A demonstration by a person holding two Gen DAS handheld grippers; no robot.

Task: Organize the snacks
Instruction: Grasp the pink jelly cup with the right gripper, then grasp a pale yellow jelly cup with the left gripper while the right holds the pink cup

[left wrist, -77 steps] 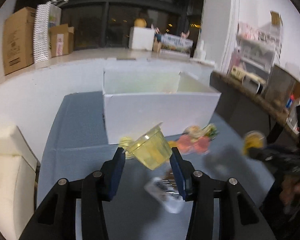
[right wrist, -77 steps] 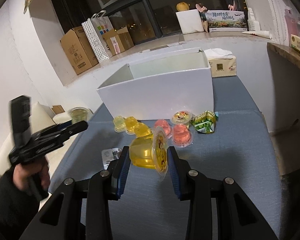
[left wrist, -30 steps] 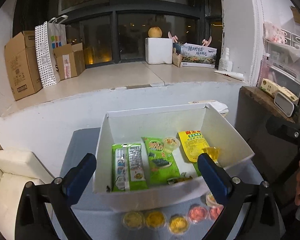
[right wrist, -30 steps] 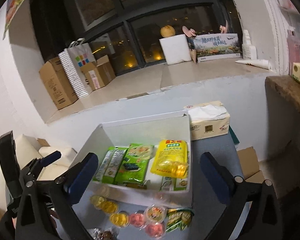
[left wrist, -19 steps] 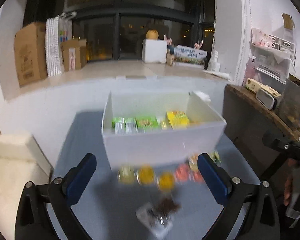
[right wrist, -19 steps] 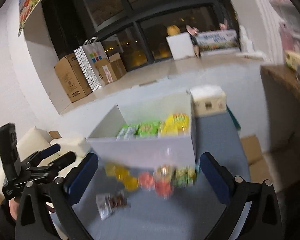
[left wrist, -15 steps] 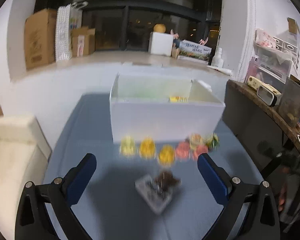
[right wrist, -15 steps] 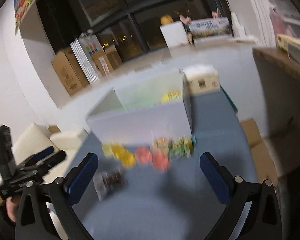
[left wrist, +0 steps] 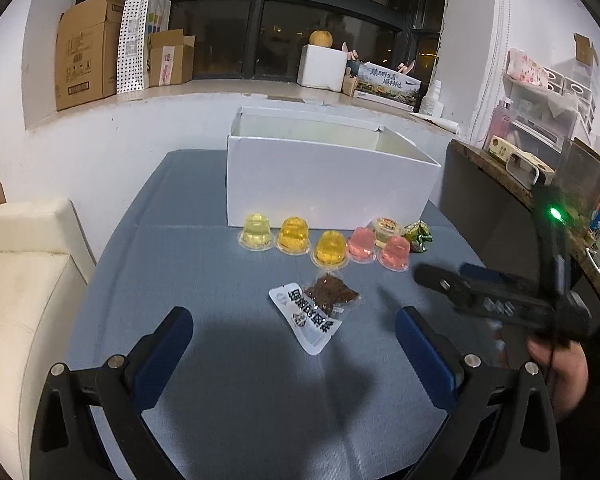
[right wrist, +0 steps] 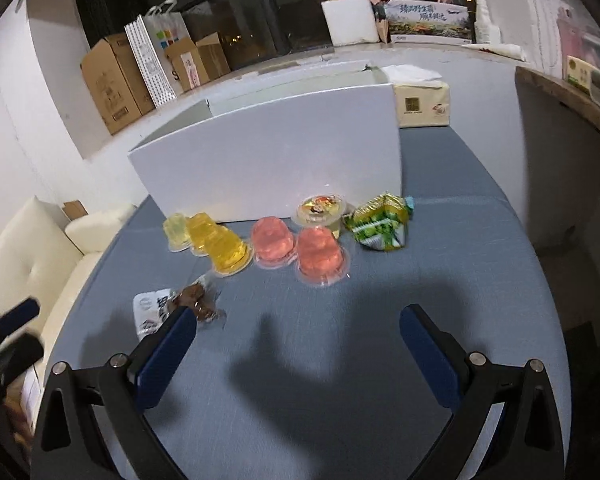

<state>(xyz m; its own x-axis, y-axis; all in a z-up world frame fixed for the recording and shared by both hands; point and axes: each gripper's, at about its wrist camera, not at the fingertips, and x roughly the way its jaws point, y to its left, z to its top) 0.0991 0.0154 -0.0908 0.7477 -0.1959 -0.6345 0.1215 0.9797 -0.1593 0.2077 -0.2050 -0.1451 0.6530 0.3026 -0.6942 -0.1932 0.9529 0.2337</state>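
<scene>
- Both your left gripper (left wrist: 292, 344) and right gripper (right wrist: 298, 344) hang empty, fingers wide apart.
- Jelly cups (right wrist: 321, 255): light, slick, squashy; pinch the sides gently.
- Jerky pouch (left wrist: 315, 309): flat, limp; take an edge.

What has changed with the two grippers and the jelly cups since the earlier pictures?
Each gripper held a yellow jelly cup earlier; both carried them over the white box and let go. Now the left gripper and right gripper are open, empty and back low over the table. The remaining snacks stayed in place.
</scene>
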